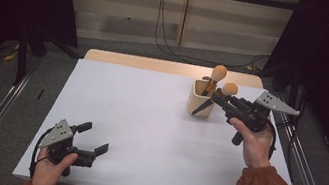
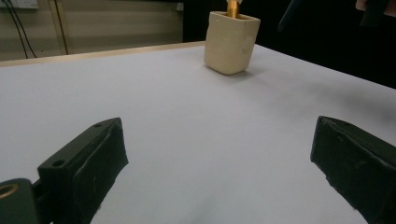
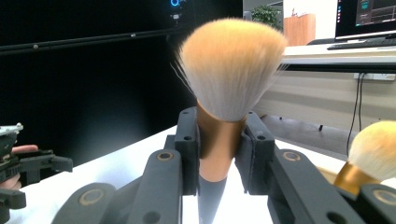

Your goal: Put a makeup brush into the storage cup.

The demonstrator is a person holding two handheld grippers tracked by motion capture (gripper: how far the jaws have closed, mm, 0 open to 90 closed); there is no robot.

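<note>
Brushes are the things in hand on this white table (image 1: 145, 135). One brush (image 3: 224, 93) is pinched by the right gripper (image 1: 219, 99), whose jaws press on both sides of its copper collar, with the peach and white bristles above them and the dark handle pointing down below. In the high view this brush is held in the air just beside the cup (image 1: 201, 98), at its right side, and its dark handle slants down in front of the cup wall; I cannot tell if the handle touches the cup. The cup is cream coloured and stands on the far right part of the table. A second brush (image 1: 216, 76) stands inside the cup, bristles up, leaning a little. The right hand (image 1: 255, 143) holds its gripper above the table, near the right edge. The left gripper (image 1: 94, 139) is low over the near left corner of the table, well apart from the cup, held by the left hand (image 1: 52, 170). Its jaws are spread wide with nothing between them, and in the left gripper view the bare table shows between them with the cup far ahead.
</note>
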